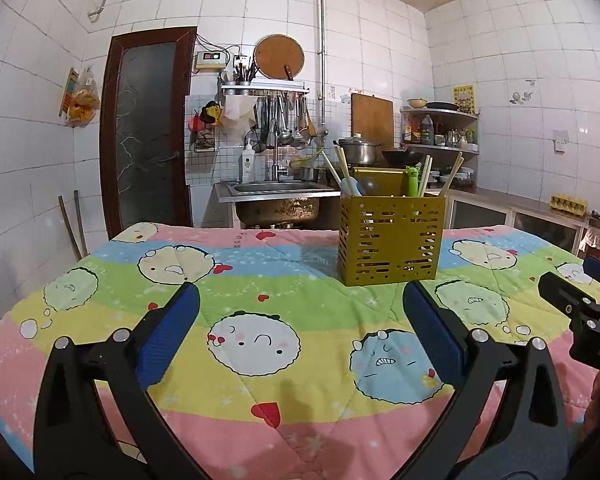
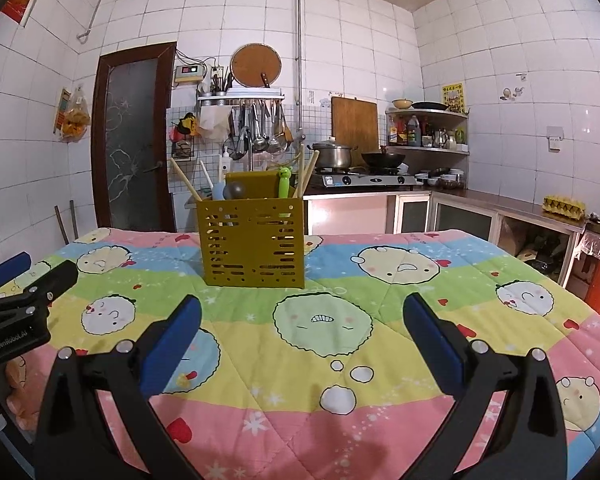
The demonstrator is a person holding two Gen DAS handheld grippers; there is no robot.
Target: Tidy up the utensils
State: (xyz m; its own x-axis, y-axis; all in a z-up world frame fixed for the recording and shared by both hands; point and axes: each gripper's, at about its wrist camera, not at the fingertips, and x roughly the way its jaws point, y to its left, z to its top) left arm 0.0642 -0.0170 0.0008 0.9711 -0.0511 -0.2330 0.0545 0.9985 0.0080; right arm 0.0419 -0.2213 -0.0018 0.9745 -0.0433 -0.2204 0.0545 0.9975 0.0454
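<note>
Left wrist view: my left hand-held gripper (image 1: 300, 300) and right hand-held gripper (image 2: 302, 312) both hover wide open over the quilted desk (image 1: 284, 364); the yellow utensil holder (image 1: 390, 238) stands ahead, chopsticks (image 1: 424, 176) inside.

The perforated mustard-yellow metal utensil holder (image 1: 390, 240) hides the lower ends of the wooden chopsticks (image 1: 425, 176) and spoons inside — its inner compartments cannot be told apart — in either view.

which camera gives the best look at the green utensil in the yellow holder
The right wrist view: the green utensil stands clear against the holder's raised back panel. The left wrist view shows it too, crowded by chopsticks.
</note>
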